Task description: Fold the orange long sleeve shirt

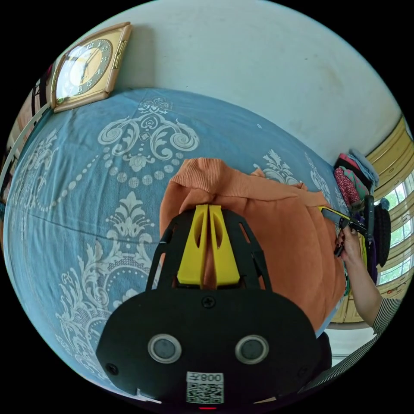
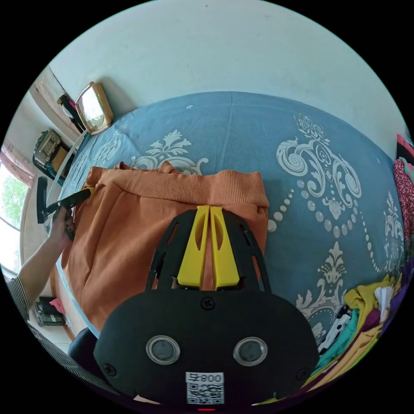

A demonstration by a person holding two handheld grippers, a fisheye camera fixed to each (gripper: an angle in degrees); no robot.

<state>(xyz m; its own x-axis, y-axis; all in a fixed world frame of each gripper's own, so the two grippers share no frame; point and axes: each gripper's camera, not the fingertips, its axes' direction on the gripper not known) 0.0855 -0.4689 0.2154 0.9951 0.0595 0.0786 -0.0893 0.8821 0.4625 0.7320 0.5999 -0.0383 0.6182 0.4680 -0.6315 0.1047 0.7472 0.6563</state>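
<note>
On a bed spread with a blue patterned bedsheet [image 2: 241,129], an orange long sleeve shirt [image 2: 142,224] lies stretched across the near edge, its far end a ribbed hem band running left to right. Each end of that band is pinched in a hand-held tool. The left gripper [image 1: 208,208] has its yellow jaws pressed together on the left corner of the cloth. The right gripper [image 2: 209,209] is likewise clamped on the right corner.

The shirt's long axis appears to run from the near edge of the bed toward the far wall, with the ribbed band pointing at the wall and the rest draping off the near side.

This looks like a lengthwise fold in progress, with the hem being carried. The next move probably calls for both tools to travel together, keeping the band taut and level, then lowering it squarely.

A square wall clock [image 1: 84,69] leans at the far left. A pile of clothes [image 2: 366,310] sits at the near right.
</note>
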